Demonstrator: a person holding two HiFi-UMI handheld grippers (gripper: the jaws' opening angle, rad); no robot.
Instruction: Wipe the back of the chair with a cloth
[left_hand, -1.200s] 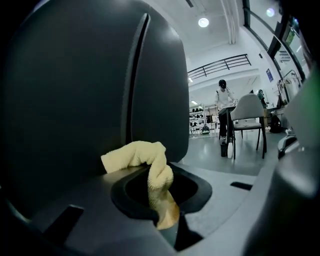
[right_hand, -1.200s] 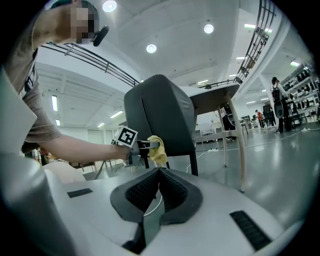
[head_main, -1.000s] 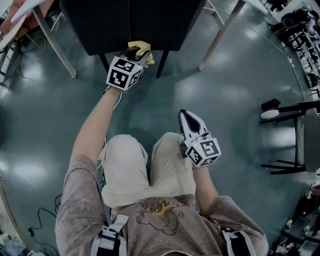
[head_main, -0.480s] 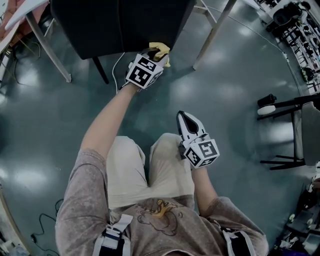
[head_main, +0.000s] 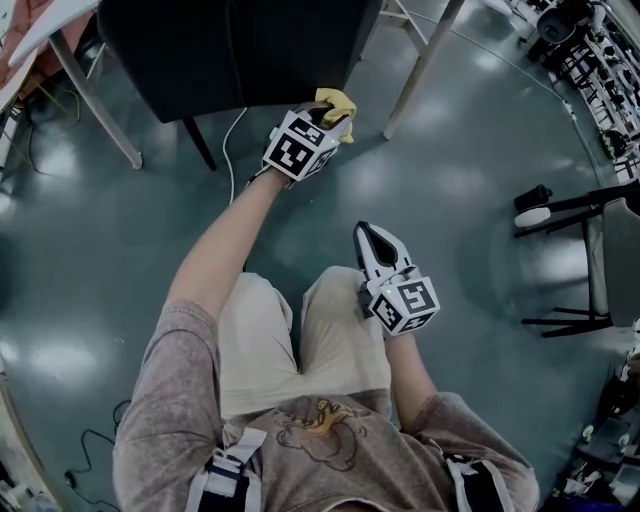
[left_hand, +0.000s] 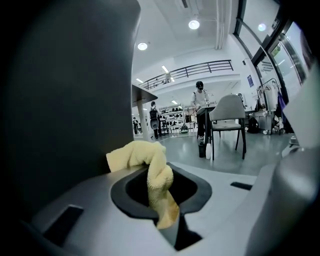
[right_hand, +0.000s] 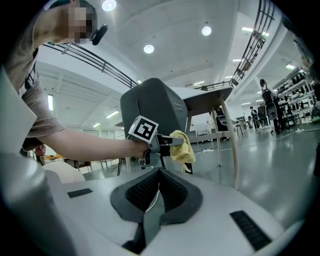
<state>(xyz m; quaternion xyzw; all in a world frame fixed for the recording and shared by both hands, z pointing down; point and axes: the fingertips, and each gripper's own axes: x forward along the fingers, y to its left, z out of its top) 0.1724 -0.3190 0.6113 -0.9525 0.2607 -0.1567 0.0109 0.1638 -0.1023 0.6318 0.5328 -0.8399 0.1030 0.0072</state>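
I'm pinching the yellow cloth (left_hand: 150, 167) in my left hand-held gripper (left_hand: 162, 212), jaws clamped on its tail end. The cloth is running lengthwise straight out from the jaws, then flopping over to the left, so its bunched end is pressing against the black chair back (left_hand: 65, 100), near that back's right edge. My right hand-held gripper (head_main: 371, 238) is hanging over my thigh (head_main: 340, 330), jaws closed on nothing, pointing forward towards the chair.

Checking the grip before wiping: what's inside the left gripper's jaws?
A yellow cloth, pinched by the left gripper, its bunched end at the dark chair back. The strip clamped between the jaws is covered.
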